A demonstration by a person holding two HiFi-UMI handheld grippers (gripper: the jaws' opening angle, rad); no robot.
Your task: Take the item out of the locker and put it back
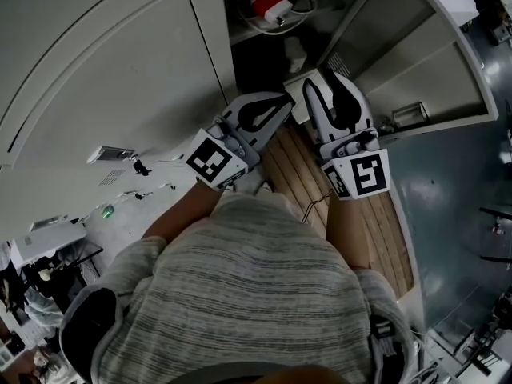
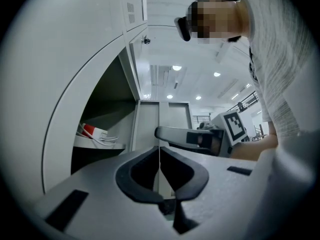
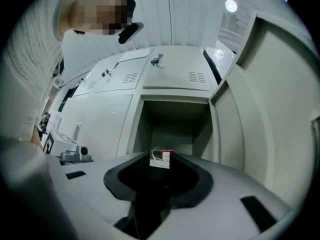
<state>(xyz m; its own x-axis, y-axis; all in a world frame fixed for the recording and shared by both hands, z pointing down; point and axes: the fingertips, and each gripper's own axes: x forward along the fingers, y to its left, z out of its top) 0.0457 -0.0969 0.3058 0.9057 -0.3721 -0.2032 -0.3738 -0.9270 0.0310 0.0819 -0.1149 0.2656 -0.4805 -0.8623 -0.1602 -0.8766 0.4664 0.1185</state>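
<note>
Here, a bank of pale grey lockers fills most of the head view, and its closed doors curve away to the left. One compartment stands open and is dark inside. Its door is swung wide to the right, so its inner face shows. In front of the lockers, a strip of wooden floor runs under the person. The person, in a grey striped shirt, holds both forearms out toward the open compartment.

The left gripper is just beside the edge of the neighbouring closed door. Its jaws are together, the black pads meet in a thin line, and nothing is between them. The right gripper is near it on the right side and is aimed straight into the open compartment. Its jaws stand partly apart and no pad presses on anything. In the head view its tips are outside the compartment, apart from what lies within.

The item, a small red and white block with a thin white cable looped around it, rests on the shelf inside the open compartment. In the right gripper view it appears in the gap between the two jaw tips, but farther back, and neither gripper touches it.
</note>
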